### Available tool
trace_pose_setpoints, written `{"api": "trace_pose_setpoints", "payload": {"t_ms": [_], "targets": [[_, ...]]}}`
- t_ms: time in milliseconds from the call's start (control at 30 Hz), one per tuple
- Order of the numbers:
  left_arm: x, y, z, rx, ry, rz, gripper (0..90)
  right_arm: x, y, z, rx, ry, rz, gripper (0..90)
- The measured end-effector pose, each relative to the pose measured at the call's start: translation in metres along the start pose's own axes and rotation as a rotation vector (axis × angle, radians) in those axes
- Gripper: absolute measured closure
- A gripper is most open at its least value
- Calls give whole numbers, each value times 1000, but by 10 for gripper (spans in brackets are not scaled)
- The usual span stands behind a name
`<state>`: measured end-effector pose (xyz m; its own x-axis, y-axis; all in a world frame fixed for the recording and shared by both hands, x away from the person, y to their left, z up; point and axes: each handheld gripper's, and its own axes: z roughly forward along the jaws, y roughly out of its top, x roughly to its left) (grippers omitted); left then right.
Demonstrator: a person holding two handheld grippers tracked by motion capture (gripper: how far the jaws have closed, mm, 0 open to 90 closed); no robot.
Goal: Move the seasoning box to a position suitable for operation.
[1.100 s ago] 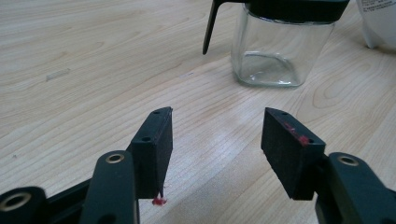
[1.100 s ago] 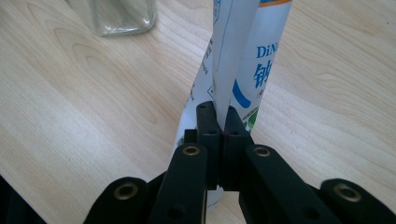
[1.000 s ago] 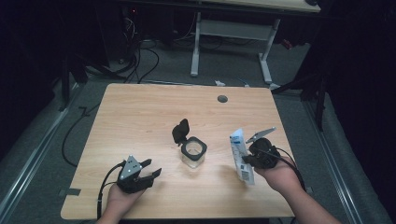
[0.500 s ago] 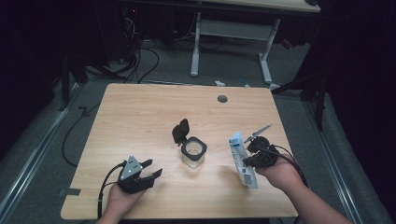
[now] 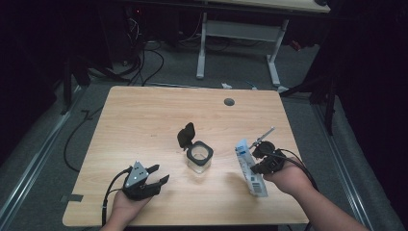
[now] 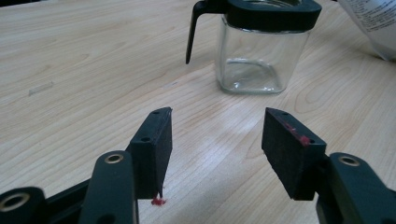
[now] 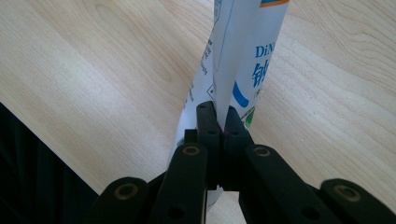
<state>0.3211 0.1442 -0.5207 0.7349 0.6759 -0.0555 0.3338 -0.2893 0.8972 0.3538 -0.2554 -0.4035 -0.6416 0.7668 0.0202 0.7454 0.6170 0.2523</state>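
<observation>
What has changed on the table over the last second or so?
The right gripper and the white packet it pinches drifted slightly toward the person, the packet sinking closer to the table. Nothing was grabbed or released. The left gripper stays open near the front edge, and the glass jar with its flipped-up lid hasn't moved.

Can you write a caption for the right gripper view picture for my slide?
The right tool pinches a white packet above the wooden table.

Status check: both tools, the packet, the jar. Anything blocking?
Left tool open, empty, low over table. Right tool shut on packet. Jar upright, lid flipped open. Path between them unobstructed.
</observation>
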Motion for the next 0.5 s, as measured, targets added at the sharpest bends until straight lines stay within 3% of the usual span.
{"api": "trace_pose_setpoints", "payload": {"t_ms": [267, 500], "targets": [[-12, 5, 2, -18, -44, 20, 413, 2, 0, -2, -10, -2, -4, 897], [-34, 11, 18, -16, -99, 46, 380, 4, -1, -6, -7, 0, -6, 897]]}}
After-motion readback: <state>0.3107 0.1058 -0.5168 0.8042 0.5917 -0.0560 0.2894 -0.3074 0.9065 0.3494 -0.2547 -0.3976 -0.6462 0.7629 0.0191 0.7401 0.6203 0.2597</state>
